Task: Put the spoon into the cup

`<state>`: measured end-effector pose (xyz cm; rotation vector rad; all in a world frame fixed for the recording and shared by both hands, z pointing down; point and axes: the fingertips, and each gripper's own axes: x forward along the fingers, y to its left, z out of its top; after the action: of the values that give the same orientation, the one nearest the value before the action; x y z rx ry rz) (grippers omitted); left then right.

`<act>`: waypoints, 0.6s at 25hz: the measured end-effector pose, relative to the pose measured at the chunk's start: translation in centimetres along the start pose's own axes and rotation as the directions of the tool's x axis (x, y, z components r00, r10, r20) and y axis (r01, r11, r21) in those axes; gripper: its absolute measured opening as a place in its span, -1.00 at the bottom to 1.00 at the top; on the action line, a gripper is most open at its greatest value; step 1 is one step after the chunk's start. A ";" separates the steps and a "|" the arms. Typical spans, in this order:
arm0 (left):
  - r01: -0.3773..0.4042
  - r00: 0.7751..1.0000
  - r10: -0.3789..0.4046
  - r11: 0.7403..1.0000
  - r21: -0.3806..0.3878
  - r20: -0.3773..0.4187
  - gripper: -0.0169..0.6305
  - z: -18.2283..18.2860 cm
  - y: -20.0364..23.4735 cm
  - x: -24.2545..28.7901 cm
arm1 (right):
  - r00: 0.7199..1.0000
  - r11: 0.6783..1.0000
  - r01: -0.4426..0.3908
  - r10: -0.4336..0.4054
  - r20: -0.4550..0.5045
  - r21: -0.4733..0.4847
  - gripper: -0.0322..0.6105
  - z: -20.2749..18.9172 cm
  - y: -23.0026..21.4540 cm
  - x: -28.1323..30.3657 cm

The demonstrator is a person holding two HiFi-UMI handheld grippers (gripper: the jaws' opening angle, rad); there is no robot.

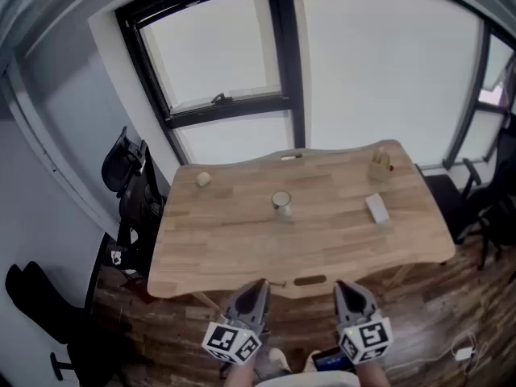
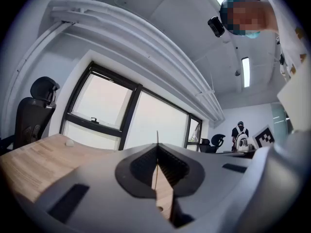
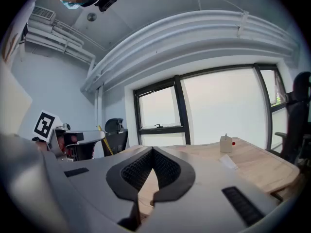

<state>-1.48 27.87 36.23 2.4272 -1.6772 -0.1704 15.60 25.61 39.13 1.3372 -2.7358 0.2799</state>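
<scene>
Left gripper [image 1: 259,287]: jaws closed tip to tip, nothing between; held just short of the near table edge.
Left gripper, own view [image 2: 157,147]: same, pads meeting along one line.
Right gripper [image 1: 346,289]: jaws together, empty; beside the left, also short of the edge.
Right gripper, own view [image 3: 153,150]: tips touching.
Table [image 1: 234,248]: pale wood, under a window [image 1: 218,47].
Cup [image 1: 280,202]: upright, mid-table, well ahead of both grippers.
Spoon [image 1: 290,157]: pale sliver at the far edge, behind the cup; too small to confirm.
White block [image 1: 376,208]: right of the cup.
Small box [image 1: 380,164]: far right corner.
Round lump [image 1: 203,179]: far left.
</scene>
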 end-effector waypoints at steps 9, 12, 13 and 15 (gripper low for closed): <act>-0.016 1.000 0.016 1.000 -0.006 0.001 -0.94 -0.4 -0.9 -0.2 | 1.000 1.000 -0.011 0.011 -0.019 -0.023 -0.91 -0.4 -0.4 -0.7; -0.021 1.000 0.021 1.000 -0.010 -0.002 -0.94 -0.6 -1.2 -0.3 | 1.000 1.000 -0.015 0.014 -0.021 -0.023 -0.91 -0.4 -0.7 -1.0; -0.024 1.000 0.024 1.000 -0.010 -0.003 -0.94 -0.6 -1.3 -0.4 | 1.000 1.000 -0.016 0.016 -0.018 -0.016 -0.91 -0.4 -0.8 -1.1; -0.030 1.000 0.030 1.000 -0.010 -0.005 -0.94 -0.7 -1.5 -0.4 | 1.000 1.000 -0.022 0.022 -0.007 0.008 -0.91 -0.4 -1.0 -1.3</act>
<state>-0.09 28.87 36.57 2.3922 -1.7054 -0.1682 17.23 26.10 39.47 1.3069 -2.7477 0.2973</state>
